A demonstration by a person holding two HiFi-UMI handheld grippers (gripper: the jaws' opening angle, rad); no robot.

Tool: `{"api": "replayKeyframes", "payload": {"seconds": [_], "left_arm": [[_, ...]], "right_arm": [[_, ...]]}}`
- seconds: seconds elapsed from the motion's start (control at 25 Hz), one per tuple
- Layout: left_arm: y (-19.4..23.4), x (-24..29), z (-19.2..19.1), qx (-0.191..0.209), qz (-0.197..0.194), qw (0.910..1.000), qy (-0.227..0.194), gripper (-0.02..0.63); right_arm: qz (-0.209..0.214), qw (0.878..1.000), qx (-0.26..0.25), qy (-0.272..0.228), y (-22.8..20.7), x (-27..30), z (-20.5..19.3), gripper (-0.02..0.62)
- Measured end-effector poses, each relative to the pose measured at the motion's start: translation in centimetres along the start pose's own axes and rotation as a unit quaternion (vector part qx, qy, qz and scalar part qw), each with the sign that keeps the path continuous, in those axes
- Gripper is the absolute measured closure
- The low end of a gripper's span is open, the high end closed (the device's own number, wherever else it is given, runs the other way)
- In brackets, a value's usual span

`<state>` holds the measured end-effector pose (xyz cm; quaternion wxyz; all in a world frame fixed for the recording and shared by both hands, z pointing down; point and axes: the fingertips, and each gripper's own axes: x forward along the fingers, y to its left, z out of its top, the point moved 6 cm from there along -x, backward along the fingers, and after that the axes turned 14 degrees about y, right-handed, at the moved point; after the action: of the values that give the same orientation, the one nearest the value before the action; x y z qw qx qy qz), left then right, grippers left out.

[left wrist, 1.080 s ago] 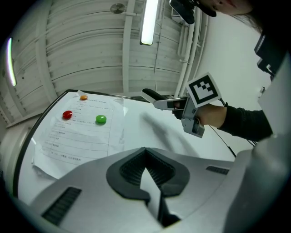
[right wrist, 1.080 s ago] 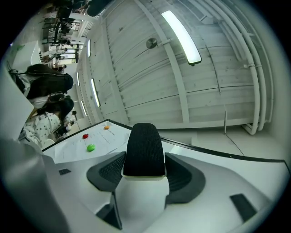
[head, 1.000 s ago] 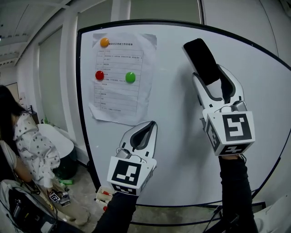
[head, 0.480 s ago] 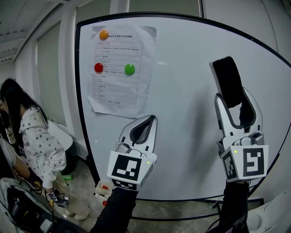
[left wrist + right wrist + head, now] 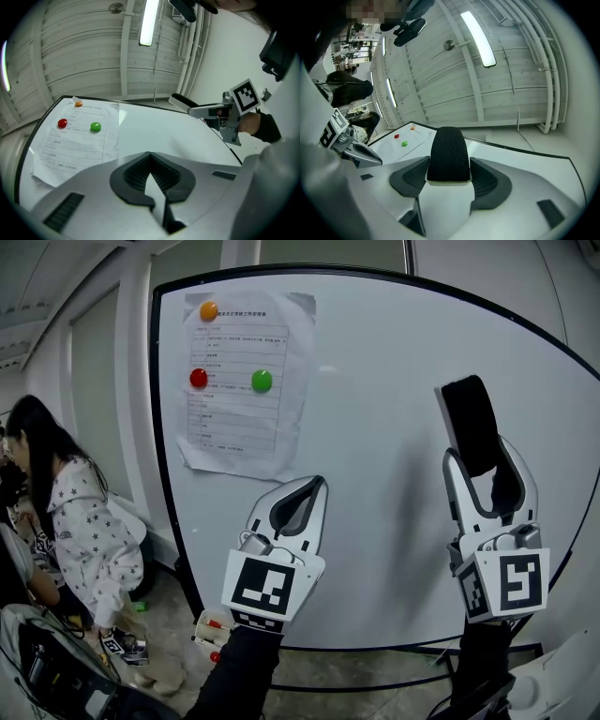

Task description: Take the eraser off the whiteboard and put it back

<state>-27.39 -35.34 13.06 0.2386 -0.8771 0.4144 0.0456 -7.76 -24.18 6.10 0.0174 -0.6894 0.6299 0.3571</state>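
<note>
The eraser, a white body with a black felt face, stands upright between the jaws of my right gripper, which is shut on it. It is held in front of the right part of the whiteboard; whether it touches the board I cannot tell. In the right gripper view the eraser fills the gap of the right gripper. My left gripper points up at the board's lower middle, shut and empty. Its tips meet in the left gripper view, where the eraser shows at the right.
A printed sheet hangs on the board's upper left under an orange magnet, a red magnet and a green magnet. A person in a star-print top bends at the far left. Clutter lies on the floor below.
My right gripper has come down and to the right with the eraser in it. The left gripper has stayed put. The person at the left has moved further into view.
</note>
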Motion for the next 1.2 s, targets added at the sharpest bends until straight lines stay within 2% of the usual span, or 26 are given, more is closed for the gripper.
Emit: {"api": "replayKeyframes", "payload": {"seconds": [0.12, 0.28, 0.72, 1.2], "left_arm": [[-0.2, -0.1, 0.1, 0.006, -0.003, 1.0000, 0.005, 0.601], [-0.1, -0.3, 0.1, -0.022, -0.020, 0.9995, -0.008, 0.601], [0.2, -1.1, -0.1, -0.032, -0.018, 0.9993, -0.007, 0.600], [-0.3, -2.3, 0.0, -0.050, -0.048, 0.9974, -0.021, 0.600]], "right_arm": [[0.001, 1.000, 0.004, 0.004, 0.0, -0.1, 0.0, 0.318], [-0.001, 1.000, 0.010, 0.007, -0.1, -0.3, 0.0, 0.318], [-0.008, 1.000, 0.020, 0.017, -0.2, -1.0, 0.2, 0.318], [-0.051, 0.998, 0.018, 0.034, -0.6, -3.5, 1.3, 0.318]]}}
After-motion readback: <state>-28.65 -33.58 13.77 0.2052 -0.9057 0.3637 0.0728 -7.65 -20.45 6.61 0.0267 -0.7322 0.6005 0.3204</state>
